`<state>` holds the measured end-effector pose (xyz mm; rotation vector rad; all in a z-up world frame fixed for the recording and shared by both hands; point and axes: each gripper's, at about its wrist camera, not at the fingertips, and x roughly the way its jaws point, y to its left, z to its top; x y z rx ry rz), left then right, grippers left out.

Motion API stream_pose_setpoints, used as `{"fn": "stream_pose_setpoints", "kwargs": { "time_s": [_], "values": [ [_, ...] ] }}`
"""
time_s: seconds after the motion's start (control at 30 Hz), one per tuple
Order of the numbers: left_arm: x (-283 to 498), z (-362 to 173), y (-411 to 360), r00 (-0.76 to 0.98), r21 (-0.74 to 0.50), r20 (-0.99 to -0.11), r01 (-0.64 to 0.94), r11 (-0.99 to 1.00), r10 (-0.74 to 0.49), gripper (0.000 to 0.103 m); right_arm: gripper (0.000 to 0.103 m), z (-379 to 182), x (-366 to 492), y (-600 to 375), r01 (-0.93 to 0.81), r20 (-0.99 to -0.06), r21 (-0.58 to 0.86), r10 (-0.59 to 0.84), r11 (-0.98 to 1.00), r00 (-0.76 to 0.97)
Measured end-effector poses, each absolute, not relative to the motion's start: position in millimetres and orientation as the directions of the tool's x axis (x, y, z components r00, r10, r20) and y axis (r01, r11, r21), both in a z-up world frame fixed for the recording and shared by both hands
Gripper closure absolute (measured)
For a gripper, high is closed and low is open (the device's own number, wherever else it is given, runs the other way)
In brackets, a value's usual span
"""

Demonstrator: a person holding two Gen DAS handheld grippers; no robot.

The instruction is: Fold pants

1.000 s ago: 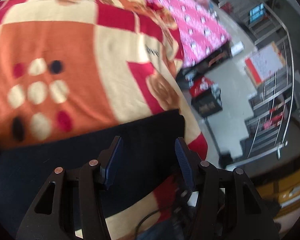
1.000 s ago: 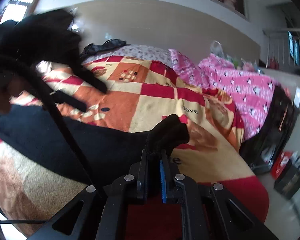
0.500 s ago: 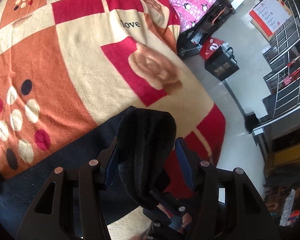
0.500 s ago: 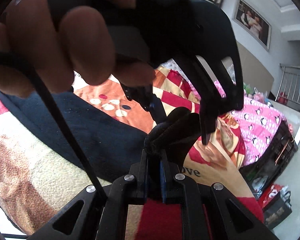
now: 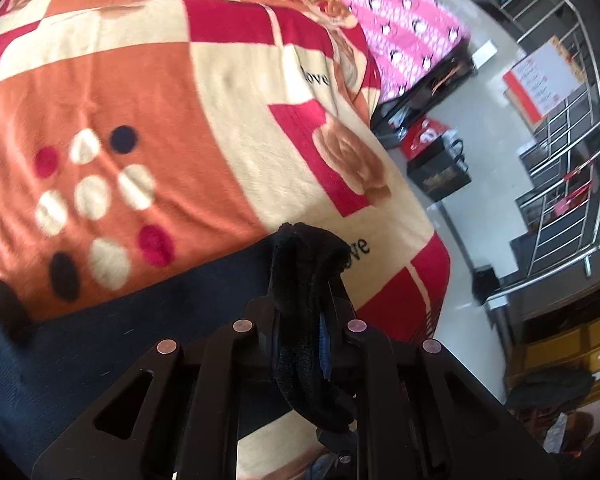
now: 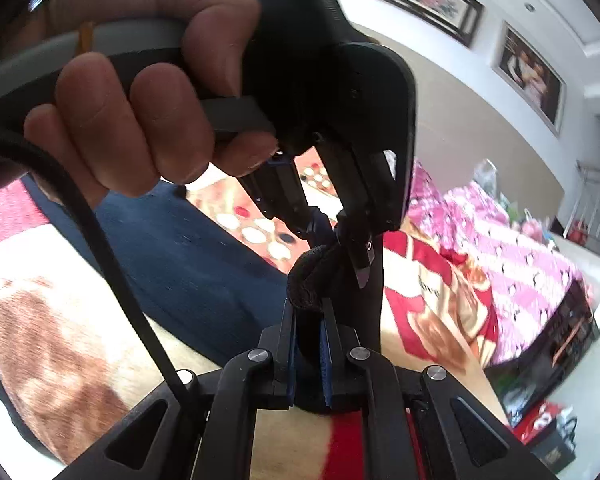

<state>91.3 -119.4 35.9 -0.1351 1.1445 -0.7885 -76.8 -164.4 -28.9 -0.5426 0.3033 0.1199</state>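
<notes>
Dark navy pants (image 5: 120,344) lie across a checked red, orange and cream blanket (image 5: 180,100) on a bed. My left gripper (image 5: 300,320) is closing its jaws, and its pads press on a bunched black end of the pants (image 5: 304,264) that stands up between them. In the right wrist view my right gripper (image 6: 310,320) is shut on the same bunched end (image 6: 308,280), while the pants (image 6: 188,264) trail away to the left. The left gripper (image 6: 332,236), held by a hand (image 6: 132,112), comes down from above and meets that fabric just past my right fingertips.
A pink patterned quilt (image 5: 400,28) covers the far right of the bed. The bed's edge drops to a grey floor with bags (image 5: 440,168) and a metal railing (image 5: 560,184). A black cable (image 6: 112,260) hangs from the hand across the right wrist view.
The left jaws have closed on the pants' end, which stood loose between open fingers half a second ago. In the right wrist view the hand and left gripper have come closer.
</notes>
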Motion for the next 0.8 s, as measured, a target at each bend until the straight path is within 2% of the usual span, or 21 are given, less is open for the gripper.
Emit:
{"fn": "stream_pose_setpoints", "kwargs": {
  "time_s": [0.27,0.8],
  "values": [
    [88.2,39.9,-45.0,0.249,-0.507,-0.714,0.461,0.728,-0.654,0.09,0.094,-25.6,-70.5,-109.7,-0.299,-0.347,-0.521,0.122,0.799,0.93],
    [88.6,36.0,41.5,0.348,-0.489,-0.709,0.382,0.784,-0.613,0.09,0.094,-17.4,-58.4,-32.3,-0.417,-0.396,-0.513,0.224,0.75,0.891]
  ]
}}
